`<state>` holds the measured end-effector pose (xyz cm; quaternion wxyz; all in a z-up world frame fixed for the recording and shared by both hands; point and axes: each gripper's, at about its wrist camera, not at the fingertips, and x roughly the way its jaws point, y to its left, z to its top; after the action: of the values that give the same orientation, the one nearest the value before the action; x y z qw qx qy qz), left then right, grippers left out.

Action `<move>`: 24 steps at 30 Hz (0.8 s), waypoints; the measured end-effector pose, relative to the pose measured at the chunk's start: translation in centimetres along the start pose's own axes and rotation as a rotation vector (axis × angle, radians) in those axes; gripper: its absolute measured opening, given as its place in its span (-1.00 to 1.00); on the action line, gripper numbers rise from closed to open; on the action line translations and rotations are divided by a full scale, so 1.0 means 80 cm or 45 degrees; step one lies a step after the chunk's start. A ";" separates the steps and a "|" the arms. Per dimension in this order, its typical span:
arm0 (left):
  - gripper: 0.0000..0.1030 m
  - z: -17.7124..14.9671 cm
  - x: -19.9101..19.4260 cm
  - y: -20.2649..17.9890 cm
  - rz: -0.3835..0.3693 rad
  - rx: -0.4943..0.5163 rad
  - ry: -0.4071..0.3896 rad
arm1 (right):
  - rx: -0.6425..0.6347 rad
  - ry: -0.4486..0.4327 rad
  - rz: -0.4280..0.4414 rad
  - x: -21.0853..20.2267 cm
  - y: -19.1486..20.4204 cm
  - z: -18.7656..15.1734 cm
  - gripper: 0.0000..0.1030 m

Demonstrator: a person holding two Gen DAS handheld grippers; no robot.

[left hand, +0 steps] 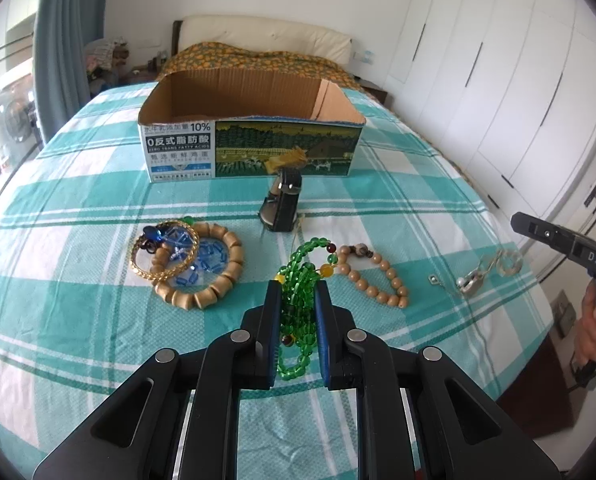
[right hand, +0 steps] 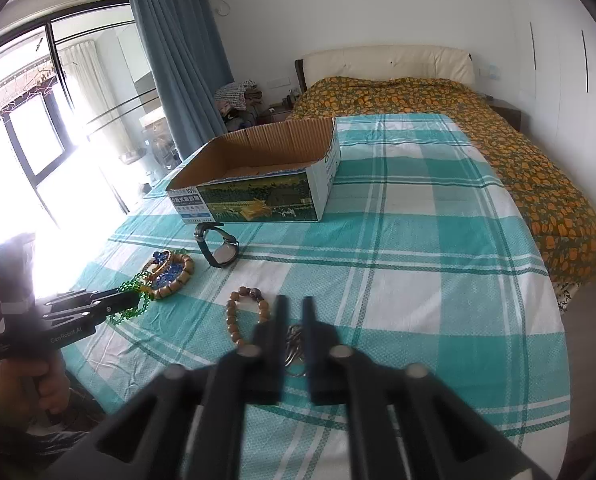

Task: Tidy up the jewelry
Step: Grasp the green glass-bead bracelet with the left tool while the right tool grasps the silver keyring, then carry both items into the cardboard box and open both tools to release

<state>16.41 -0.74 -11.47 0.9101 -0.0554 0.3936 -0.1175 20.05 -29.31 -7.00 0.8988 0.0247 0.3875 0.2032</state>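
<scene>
My left gripper (left hand: 296,294) pinches the green bead necklace (left hand: 298,276); my right gripper (right hand: 293,312) is clamped on a silver chain (right hand: 293,344) over the bed (right hand: 418,260).

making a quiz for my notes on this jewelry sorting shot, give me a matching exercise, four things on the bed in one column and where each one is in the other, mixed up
Things:
1. green glass bead necklace
2. black wristwatch
3. open cardboard box with printed sides
4. gold bangle

Places:
A. lying over the chunky wooden bead bracelet and blue beads
B. standing on edge just in front of the box
C. between the fingers of the left gripper
D. farthest back on the teal checked sheet, nothing visible inside

Pairs: 1-C, 2-B, 3-D, 4-A
</scene>
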 end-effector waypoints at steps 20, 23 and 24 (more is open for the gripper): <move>-0.73 -0.029 0.011 0.009 -0.002 -0.039 0.074 | 0.168 0.163 -0.227 0.082 0.002 -0.094 0.28; -0.73 -0.032 0.014 0.007 0.001 -0.034 0.082 | 0.096 0.126 -0.346 0.097 0.013 -0.089 0.09; -0.73 -0.033 0.015 0.007 0.003 -0.034 0.085 | 0.069 0.120 -0.380 0.101 0.014 -0.086 -0.35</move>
<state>15.38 -0.52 -14.18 0.8957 -0.0631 0.4254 -0.1130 19.81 -25.98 -17.15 0.8988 -0.0186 0.4341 0.0577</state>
